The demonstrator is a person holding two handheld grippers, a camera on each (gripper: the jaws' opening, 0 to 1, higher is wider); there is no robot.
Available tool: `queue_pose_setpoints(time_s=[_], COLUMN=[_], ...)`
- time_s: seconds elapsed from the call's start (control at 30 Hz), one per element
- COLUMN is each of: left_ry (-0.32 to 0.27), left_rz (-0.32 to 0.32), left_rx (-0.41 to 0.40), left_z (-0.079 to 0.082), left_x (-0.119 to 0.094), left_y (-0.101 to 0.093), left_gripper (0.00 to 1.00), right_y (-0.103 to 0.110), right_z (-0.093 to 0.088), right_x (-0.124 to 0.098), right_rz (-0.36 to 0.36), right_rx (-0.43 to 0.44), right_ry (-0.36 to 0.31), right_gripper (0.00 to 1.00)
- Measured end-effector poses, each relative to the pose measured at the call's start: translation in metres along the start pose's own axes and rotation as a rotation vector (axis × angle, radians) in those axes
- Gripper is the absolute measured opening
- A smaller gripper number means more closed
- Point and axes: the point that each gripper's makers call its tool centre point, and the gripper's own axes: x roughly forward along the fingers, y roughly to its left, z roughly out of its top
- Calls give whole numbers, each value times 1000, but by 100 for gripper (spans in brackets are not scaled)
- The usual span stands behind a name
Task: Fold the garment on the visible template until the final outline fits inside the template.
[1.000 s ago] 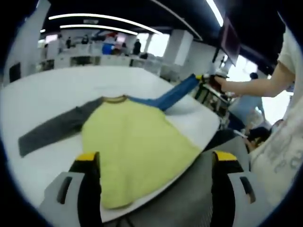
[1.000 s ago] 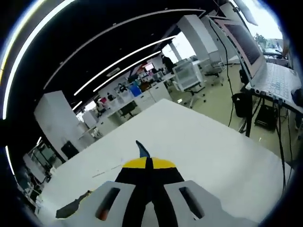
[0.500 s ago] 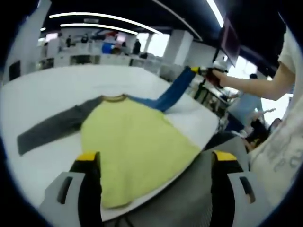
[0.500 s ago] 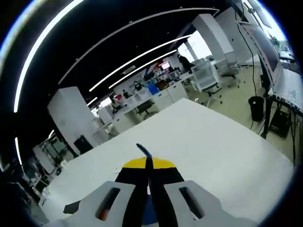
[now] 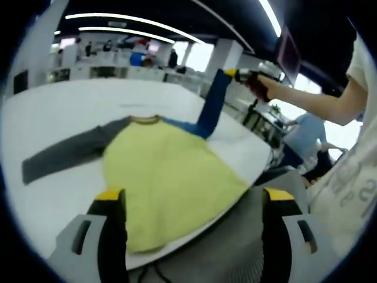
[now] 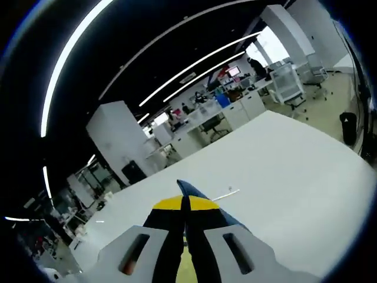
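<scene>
A garment with a yellow-green body (image 5: 168,180), a grey sleeve (image 5: 68,152) and a blue sleeve (image 5: 211,109) lies on the white table (image 5: 70,109). In the left gripper view my left gripper (image 5: 194,203) stands open above the near hem, nothing between its jaws. My right gripper (image 5: 235,74) shows there at upper right, held by a hand, lifting the blue sleeve's cuff. In the right gripper view my right gripper (image 6: 185,203) is shut on the blue sleeve (image 6: 187,188), whose tip pokes above the jaws. I cannot make out a template.
The table's near edge (image 5: 235,203) runs under the garment's hem, with part of a person in white (image 5: 347,177) to the right. Desks, chairs and people stand far behind. Bare white tabletop (image 6: 283,159) stretches beyond the right gripper.
The right gripper has raised the blue sleeve from lying low across the table to nearly upright and swung it inward. The left gripper has stayed put.
</scene>
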Motion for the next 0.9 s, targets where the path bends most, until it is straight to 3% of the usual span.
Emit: queue_pose_setpoints(time_s=[0.37, 0.57, 0.77, 0.9], left_ry=[-26, -27, -25, -23], left_rz=[6, 9, 21, 32], left_rx=[-17, -20, -32, -44], left_z=[2, -1, -4, -7], left_x=[-3, -5, -10, -13], left_y=[5, 7, 11, 17], left_gripper=[92, 92, 92, 92], right_y=[76, 117, 142, 146], right_z=[-25, -56, -89, -113], right_x=[44, 71, 91, 103], right_rz=[133, 198, 242, 243], right_rx=[41, 48, 45, 38], right_ry=[48, 105, 173, 217], right_gripper=[1, 1, 1, 1])
